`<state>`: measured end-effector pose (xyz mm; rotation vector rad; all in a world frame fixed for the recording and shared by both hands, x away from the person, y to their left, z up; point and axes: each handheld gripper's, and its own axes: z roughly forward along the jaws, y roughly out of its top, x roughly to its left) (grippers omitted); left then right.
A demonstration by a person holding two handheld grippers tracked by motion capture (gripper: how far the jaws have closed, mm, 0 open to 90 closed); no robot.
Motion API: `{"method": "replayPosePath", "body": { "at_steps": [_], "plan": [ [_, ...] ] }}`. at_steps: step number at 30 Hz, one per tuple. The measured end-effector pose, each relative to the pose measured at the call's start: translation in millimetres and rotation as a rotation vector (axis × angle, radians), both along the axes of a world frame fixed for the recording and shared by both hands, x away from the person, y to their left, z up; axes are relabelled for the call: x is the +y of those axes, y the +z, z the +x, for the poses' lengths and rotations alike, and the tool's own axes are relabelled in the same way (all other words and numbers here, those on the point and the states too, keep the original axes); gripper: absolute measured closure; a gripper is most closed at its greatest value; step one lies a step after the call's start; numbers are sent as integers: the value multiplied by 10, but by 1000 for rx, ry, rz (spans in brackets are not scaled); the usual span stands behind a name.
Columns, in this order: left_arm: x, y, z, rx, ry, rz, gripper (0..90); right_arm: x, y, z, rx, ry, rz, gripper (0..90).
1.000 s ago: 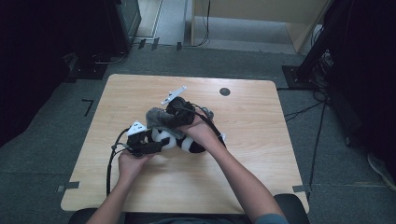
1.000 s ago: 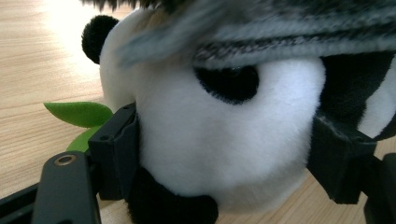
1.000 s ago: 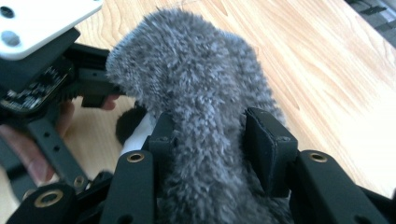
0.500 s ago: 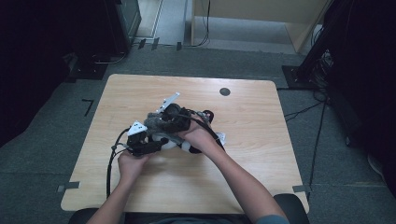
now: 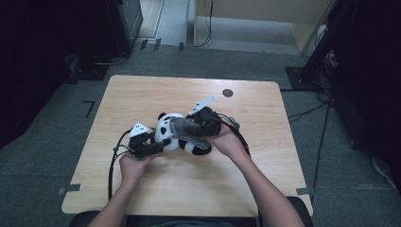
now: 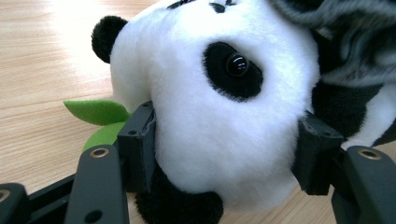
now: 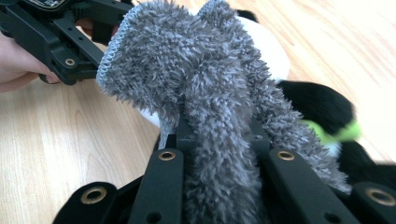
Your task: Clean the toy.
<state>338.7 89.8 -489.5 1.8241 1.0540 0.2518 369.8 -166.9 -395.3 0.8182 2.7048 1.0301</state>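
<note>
A: What do you work on?

B: You work at a wooden table [image 5: 142,94]. It is light brown with round corners. A small dark round spot [image 5: 227,92] sits near its far edge. Grey carpet floor [image 5: 56,118] lies all around the table. The room is dark at both sides. Black cables [image 5: 307,113] lie on the floor at the right.

A: Are there boxes or bowls?

B: I see none on the table, so nothing sits inside anything.

A: Where is the toy?

B: The panda toy [image 5: 169,130] lies near the middle of the table, between your two hands. It has a green leaf [image 6: 95,112] beside it.

A: What does your left gripper [image 5: 150,144] do?

B: Its jaws have just been closing. They now squeeze the panda's white head, one pad on each side.

A: And your right gripper [image 5: 196,127]?

B: Its jaws are closed tight on a fuzzy grey cloth [image 7: 205,93]. The cloth hangs over the panda's body and touches it. Your left gripper shows just behind the cloth in the right gripper view.
</note>
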Motion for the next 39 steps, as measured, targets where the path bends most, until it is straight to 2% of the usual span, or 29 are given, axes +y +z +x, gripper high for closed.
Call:
{"method": "replayPosePath", "body": {
  "at_steps": [2, 3, 4, 5, 6, 7, 8, 9, 10, 13, 15, 17, 23, 26, 28, 33, 34, 35, 39],
  "plan": [
    [15, -8, 12, 5, -1, -8, 357, -67, 35, -32, -55, -36, -19, 758],
    [21, -10, 15, 7, -4, -11, 356, -106, 57, -45, -99, -65, -65, 757],
    [22, -11, 14, 4, -6, -8, 356, -163, 67, -42, -93, -77, -54, 758],
    [24, -13, 13, 2, -10, -6, 356, -229, 65, -27, -58, -92, -21, 759],
    [27, -15, 14, 2, -12, -6, 355, -290, 51, -16, -43, -105, -13, 759],
    [30, -16, 15, 2, -14, -7, 355, -341, 31, -12, -53, -120, -33, 760],
    [33, -17, 16, 2, -14, -8, 352, -442, -26, -4, -60, -149, -81, 761],
    [33, -17, 16, 2, -15, -8, 352, -442, -26, -4, -60, -149, -81, 761],
    [33, -17, 17, 2, -15, -9, 351, -557, -89, 9, -30, -157, -64, 762],
    [31, -17, 16, 1, -16, -10, 347, -632, -114, 1, -11, -169, -42, 761],
    [35, -19, 16, 1, -16, -14, 343, -662, -86, -16, 5, -164, -7, 762],
    [35, -20, 17, 3, -12, -21, 340, -654, -16, -40, 1, -157, 28, 762],
    [37, -17, 11, 1, -16, -18, 332, -479, 259, -70, -58, -124, 83, 761],
    [31, -18, 7, -3, -14, -21, 327, -336, 353, -21, -59, -104, 114, 758],
    [32, -16, 7, -7, -16, -17, 326, -200, 390, 34, -68, -89, 100, 757],
    [28, -10, 0, -11, -17, -12, 326, 157, 392, 211, -68, -68, 76, 755],
    [27, -8, -1, -9, -17, -12, 326, 300, 364, 266, -53, -58, 68, 754],
    [26, -6, -2, -9, -16, -12, 326, 300, 364, 266, -53, -58, 68, 754],
    [20, 6, -9, -10, -20, -5, 329, 571, 280, 325, -42, -30, 51, 751]
  ]
}}
